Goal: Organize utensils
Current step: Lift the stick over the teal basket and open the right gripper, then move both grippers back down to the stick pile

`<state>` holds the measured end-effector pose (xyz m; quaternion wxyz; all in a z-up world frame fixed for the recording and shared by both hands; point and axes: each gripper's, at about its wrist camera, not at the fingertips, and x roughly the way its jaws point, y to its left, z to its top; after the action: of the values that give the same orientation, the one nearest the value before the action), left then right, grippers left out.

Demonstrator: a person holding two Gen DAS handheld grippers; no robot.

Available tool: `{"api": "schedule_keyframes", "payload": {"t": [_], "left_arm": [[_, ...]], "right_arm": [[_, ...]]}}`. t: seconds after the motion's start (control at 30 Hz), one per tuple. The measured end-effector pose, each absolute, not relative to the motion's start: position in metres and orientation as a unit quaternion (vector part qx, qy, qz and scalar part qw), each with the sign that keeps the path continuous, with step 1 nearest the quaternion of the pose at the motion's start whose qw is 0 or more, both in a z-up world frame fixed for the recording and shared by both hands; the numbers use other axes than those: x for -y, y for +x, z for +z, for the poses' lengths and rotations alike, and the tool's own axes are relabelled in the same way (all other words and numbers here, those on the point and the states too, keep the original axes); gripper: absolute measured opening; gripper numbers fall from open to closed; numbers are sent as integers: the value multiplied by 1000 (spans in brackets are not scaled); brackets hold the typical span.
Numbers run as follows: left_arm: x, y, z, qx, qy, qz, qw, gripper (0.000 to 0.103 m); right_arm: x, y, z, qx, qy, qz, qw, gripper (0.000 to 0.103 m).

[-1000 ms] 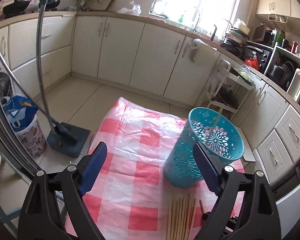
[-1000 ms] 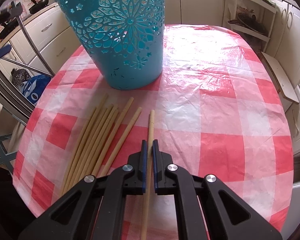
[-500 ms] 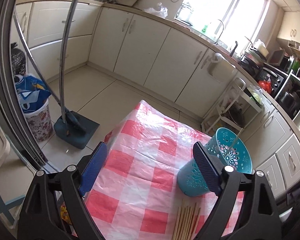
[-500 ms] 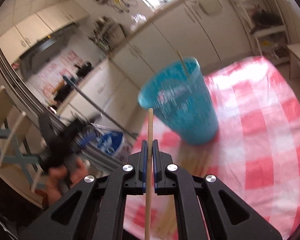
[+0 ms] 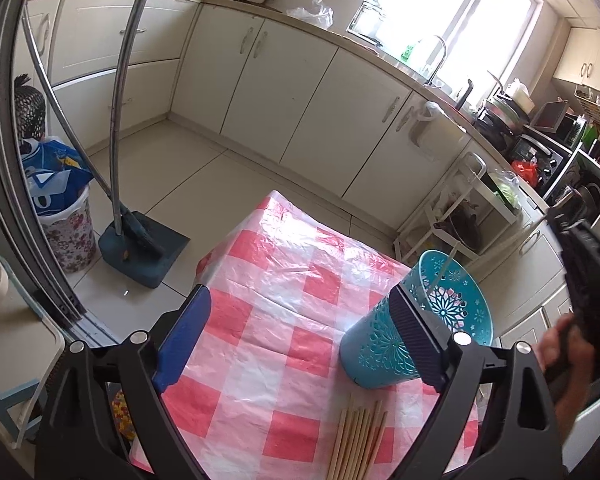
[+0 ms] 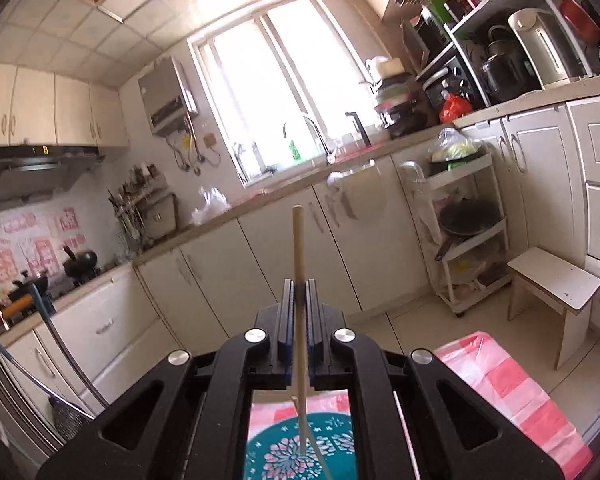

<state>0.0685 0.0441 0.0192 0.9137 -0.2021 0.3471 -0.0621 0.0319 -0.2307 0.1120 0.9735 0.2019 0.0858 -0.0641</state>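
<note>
1. Your right gripper (image 6: 299,300) has its jaws clamped on one chopstick (image 6: 298,240), upright above the teal basket (image 6: 300,450).
2. Next, I'd judge: lower and release it inside.
3. Your left gripper (image 5: 300,340) hangs wide open; spare chopsticks (image 5: 358,436) lie on the tabletop (image 5: 260,280).

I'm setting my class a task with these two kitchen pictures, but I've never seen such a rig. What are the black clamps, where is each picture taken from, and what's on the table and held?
No robot: a person holds a two-finger clamp in each hand, each carrying a forward-looking camera. The left camera shows the open left gripper above a red-checked tablecloth, where a teal basket stands beside loose chopsticks. At its right edge is the person's hand. The right camera shows the right gripper shut on one chopstick, upright over the basket.
</note>
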Motion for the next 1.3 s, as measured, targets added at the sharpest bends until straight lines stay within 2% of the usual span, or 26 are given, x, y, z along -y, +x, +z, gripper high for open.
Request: {"api": "schedule_keyframes", "payload": {"t": [0.17,0.23,0.33,0.47,0.67,0.77,1.0,1.23,1.3], "left_arm": [[-49,67,19,-347,-203,-60,914,87],[-50,67,18,-349,-204,-57,913,87],[-53,66,17,-348,-201,-54,914,88],[-55,64,18,-345,-192,-48,917,88],[-48,58,13,-349,-155,-46,923,88],[-40,55,6,-359,-133,-49,923,88],[-11,53,-13,-390,-72,-68,916,89],[25,46,-53,-449,-7,-111,887,89],[33,43,-64,-460,14,-117,880,89]], "right_arm": [[223,21,90,-129,179,-45,974,7],[225,6,92,-136,176,-37,974,15],[228,-34,91,-126,184,-32,974,21],[227,-84,60,-153,182,-35,971,22],[216,-71,-35,-363,188,-9,913,20],[209,-54,-62,-420,175,-2,891,18],[200,-42,-79,-446,133,-13,885,18],[187,-47,-91,-459,79,-18,885,18],[188,-48,-91,-462,75,-18,884,15]]}}
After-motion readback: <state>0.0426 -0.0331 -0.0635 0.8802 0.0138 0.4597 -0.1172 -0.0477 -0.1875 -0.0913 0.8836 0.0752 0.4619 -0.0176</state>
